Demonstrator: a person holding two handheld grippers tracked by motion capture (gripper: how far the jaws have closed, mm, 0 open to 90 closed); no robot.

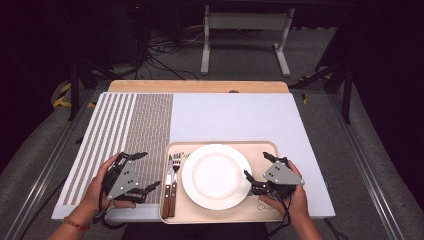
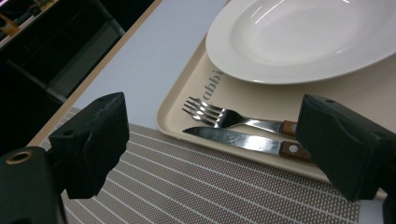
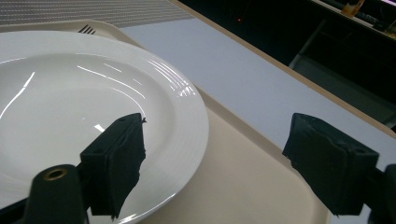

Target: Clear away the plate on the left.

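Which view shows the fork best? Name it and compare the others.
The left gripper view: the fork lies close, tines and wooden handle sharp, beside the knife. The high view shows it small, left of the plate. The right gripper view catches just its tine tips.

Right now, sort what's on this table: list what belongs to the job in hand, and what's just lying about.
In the job:
- white plate, by the open right gripper
- fork and knife, by the open left gripper
- beige tray that holds them

Lying about:
- striped placemat
- white board
- cables on the floor
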